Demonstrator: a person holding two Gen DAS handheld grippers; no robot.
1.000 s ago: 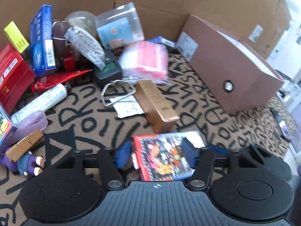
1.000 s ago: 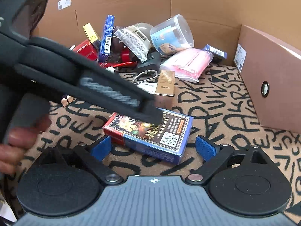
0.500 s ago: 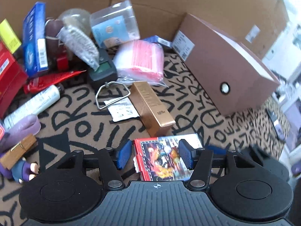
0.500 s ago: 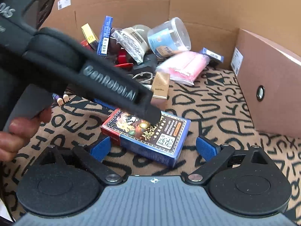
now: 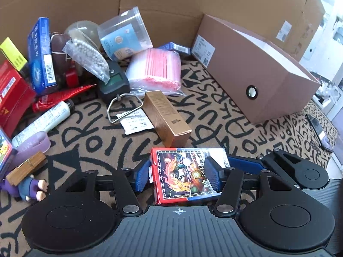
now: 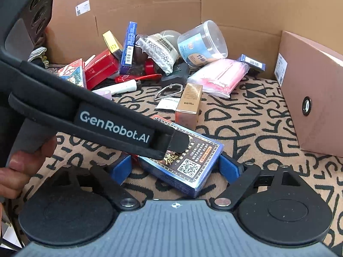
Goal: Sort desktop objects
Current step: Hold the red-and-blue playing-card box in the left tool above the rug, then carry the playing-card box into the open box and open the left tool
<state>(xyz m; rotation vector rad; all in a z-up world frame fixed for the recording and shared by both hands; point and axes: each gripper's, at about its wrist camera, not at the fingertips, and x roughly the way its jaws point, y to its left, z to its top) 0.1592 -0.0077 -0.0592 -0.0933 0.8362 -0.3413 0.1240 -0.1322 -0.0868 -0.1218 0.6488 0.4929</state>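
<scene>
Left tongs (image 5: 178, 176) were clenched across the card box (image 5: 188, 171), its long axis running sideways toward the right tongs (image 6: 174, 168). Those stood released, straddling its other end.

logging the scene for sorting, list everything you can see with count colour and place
card box: 1, red and blue, between the left gripper's pads
gold box: 1, gold, mat centre
sachet: 1, white, beside gold box
pink bag: 1, clear with pink, behind gold box
tub: 1, clear with blue label, at back
bead bag: 1, clear with white beads, left pile
blue carton: 1, upright, left
storage box: 1, brown, right
left gripper: 1, black, jaws against the card box
right gripper: 1, black, jaws open around the card box
</scene>
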